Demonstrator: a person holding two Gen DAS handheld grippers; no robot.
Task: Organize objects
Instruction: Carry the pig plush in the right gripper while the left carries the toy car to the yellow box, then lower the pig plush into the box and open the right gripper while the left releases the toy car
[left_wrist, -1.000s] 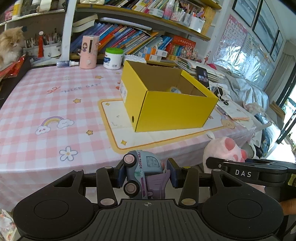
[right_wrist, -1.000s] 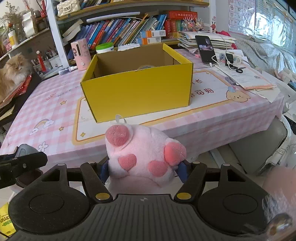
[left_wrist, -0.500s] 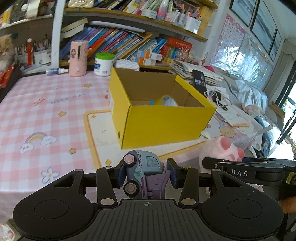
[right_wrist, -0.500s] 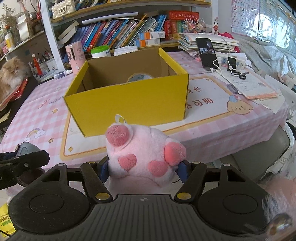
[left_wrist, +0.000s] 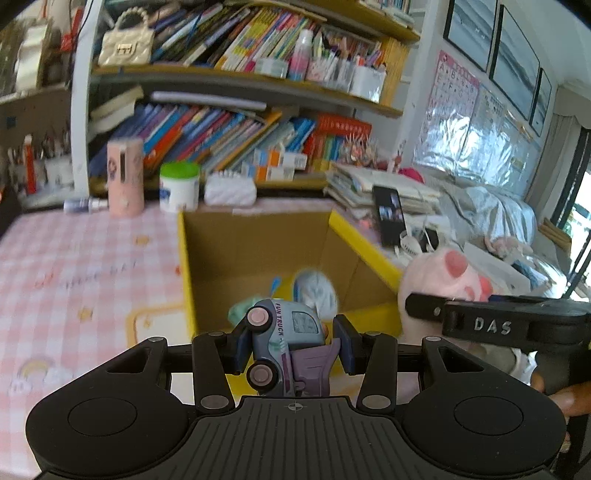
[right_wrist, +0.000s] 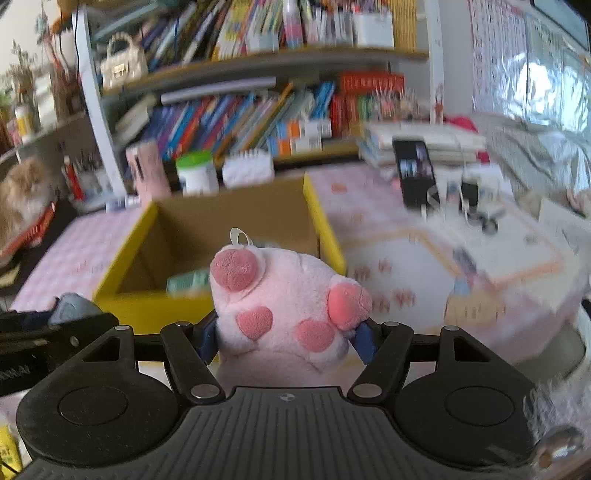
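Yellow box sits on the table, open, just ahead. My left claw is clamped on the toy truck; my right claw is clamped on the pink plush paw. Step: carrying both to the box. Next, probably: get over the rim, then let go.

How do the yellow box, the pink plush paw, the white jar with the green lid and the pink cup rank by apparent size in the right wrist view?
1. Yellow box
2. Pink plush paw, enlarged by nearness
3. White jar with green lid and pink cup: too alike to rank
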